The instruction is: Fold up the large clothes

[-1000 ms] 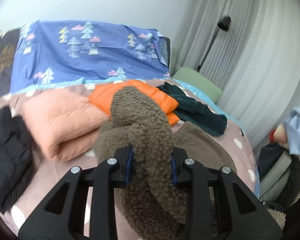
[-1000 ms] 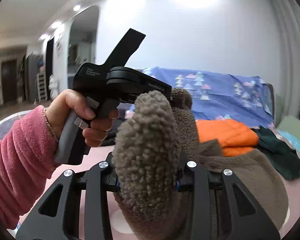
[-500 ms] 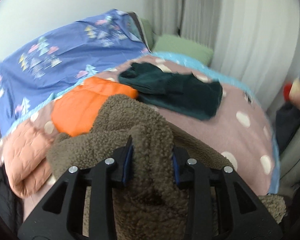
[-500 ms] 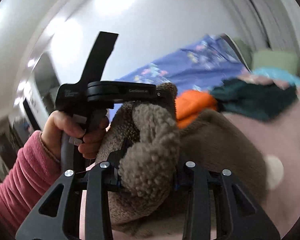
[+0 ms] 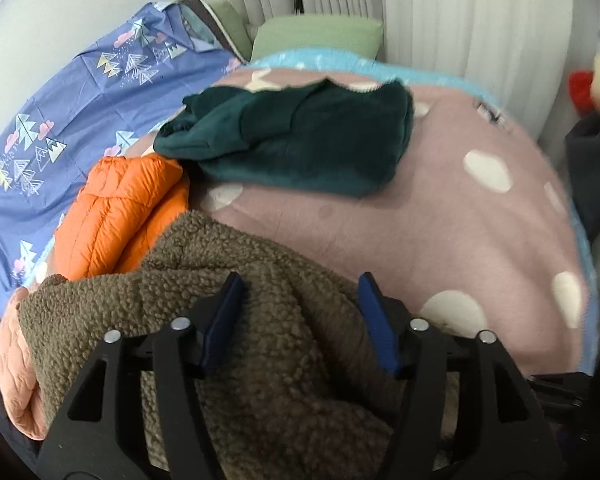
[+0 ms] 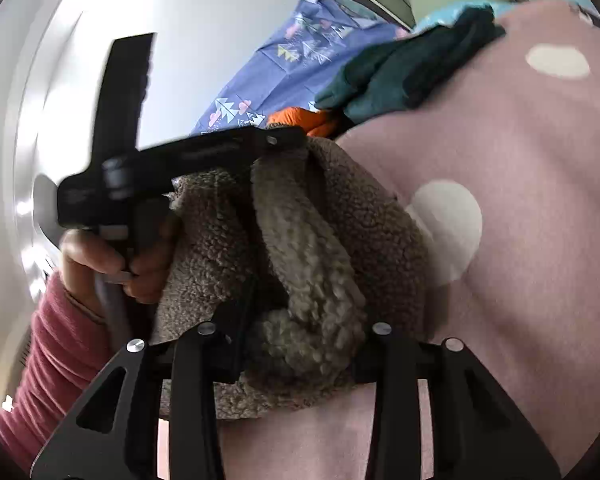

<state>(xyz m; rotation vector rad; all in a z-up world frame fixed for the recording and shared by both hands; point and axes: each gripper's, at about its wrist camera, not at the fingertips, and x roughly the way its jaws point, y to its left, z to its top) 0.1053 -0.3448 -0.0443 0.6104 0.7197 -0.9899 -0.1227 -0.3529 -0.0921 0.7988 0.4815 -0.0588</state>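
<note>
The left gripper (image 5: pixel 300 304) now has its blue-padded jaws spread wide over the brown fleece garment (image 5: pixel 268 360); half a second ago they were pinched tight on a fold of it, so the hold has been let go. The right gripper (image 6: pixel 300 336) also looks parted, where it too was clamped before, though the fleece bunched between its fingers hides whether any grip remains. The fleece now lies on the pink spotted blanket (image 5: pixel 440 232), its far edge touching the orange puffer jacket (image 5: pixel 116 216), with the dark green garment (image 5: pixel 300 140) beyond it, well apart. I judge that one fold has just been laid down, and the next likely calls for regrasping an edge.
</note>
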